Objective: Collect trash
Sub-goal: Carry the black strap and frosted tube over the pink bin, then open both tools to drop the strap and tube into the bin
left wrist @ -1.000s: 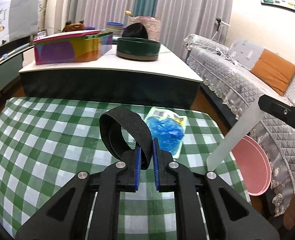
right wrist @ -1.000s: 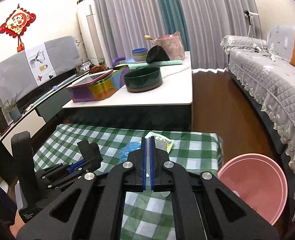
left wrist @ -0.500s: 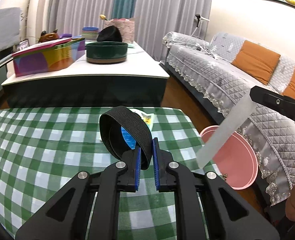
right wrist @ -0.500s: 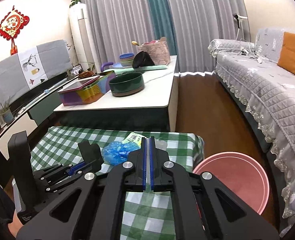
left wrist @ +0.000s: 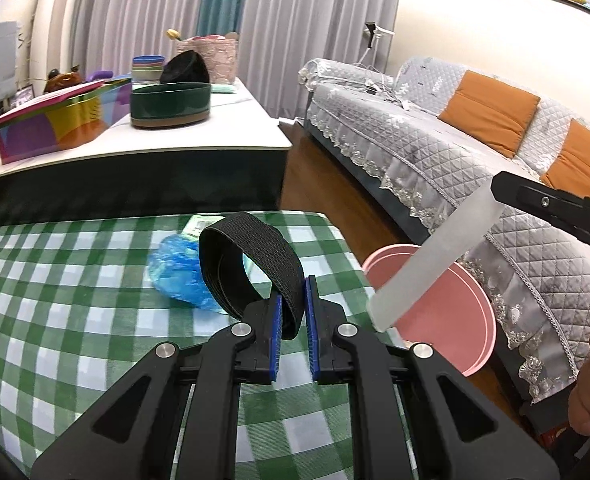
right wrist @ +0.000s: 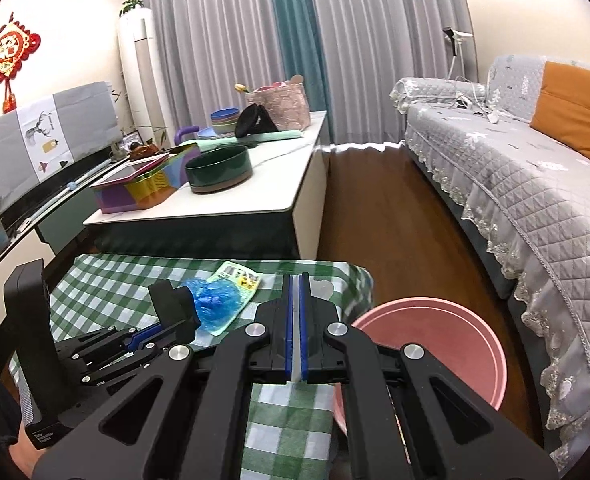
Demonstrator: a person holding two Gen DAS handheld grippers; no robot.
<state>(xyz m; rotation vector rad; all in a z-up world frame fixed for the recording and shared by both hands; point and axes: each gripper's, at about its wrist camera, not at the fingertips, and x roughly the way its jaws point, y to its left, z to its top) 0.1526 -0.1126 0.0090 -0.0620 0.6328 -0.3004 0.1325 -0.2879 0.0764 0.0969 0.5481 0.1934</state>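
My left gripper (left wrist: 293,304) is shut on a black elastic band (left wrist: 251,256) and holds it above the green checked table (left wrist: 55,320). It shows from the side in the right wrist view (right wrist: 175,320). My right gripper (right wrist: 295,308) is shut on a thin white plastic strip (left wrist: 435,256), held over the table's right edge near the pink basin (left wrist: 443,316) on the floor (right wrist: 427,344). A crumpled blue plastic bag (left wrist: 175,272) on a printed wrapper (right wrist: 239,280) lies on the table behind the band.
A white coffee table (left wrist: 175,140) with a dark green round tin (left wrist: 171,104), a colourful box (left wrist: 55,124) and bowls stands beyond. A grey sofa (left wrist: 435,144) with orange cushions runs along the right. Wooden floor lies between them.
Both grippers have moved right toward the table's right edge with their loads. The pink basin has come closer and larger in both views.
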